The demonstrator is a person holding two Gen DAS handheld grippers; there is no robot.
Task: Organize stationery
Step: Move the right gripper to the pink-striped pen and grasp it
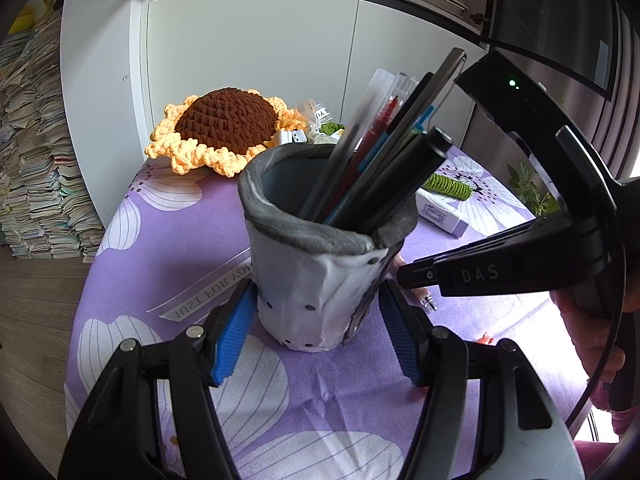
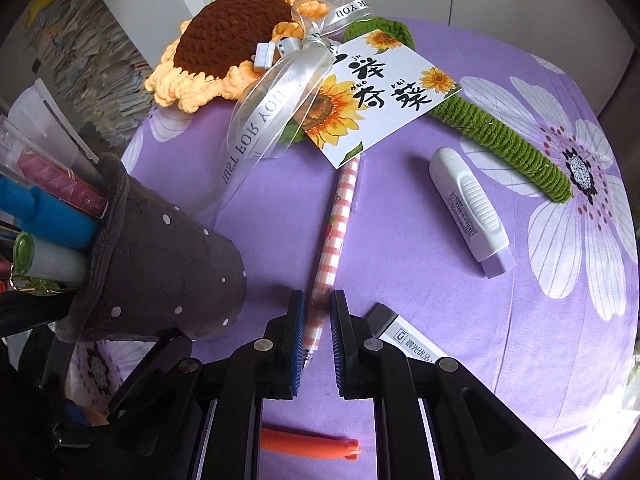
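The right gripper (image 2: pixel 315 320) is clamped on the pink-checked pen (image 2: pixel 334 236), whose long axis runs toward 12 o'clock, while the left gripper (image 1: pixel 316 320) grips the grey dotted pen cup (image 1: pixel 316 264).

The pen holder (image 1: pixel 316 280) hides the lower shafts of the pens (image 1: pixel 384 168) standing in it; only their upper ends show. In the right wrist view the same holder is cut off at the left edge. The checked pen (image 2: pixel 334 232) has its far end covered by the sunflower card (image 2: pixel 380 92), and its near end sits between the blue pads (image 2: pixel 298 332) of the right gripper (image 2: pixel 316 336). The orange pen (image 2: pixel 308 446) is partly concealed by the gripper frame. A white marker (image 2: pixel 408 340) is overlapped by the right finger; its printing is too small to read. The crochet stem (image 2: pixel 504 136) disappears under the card.
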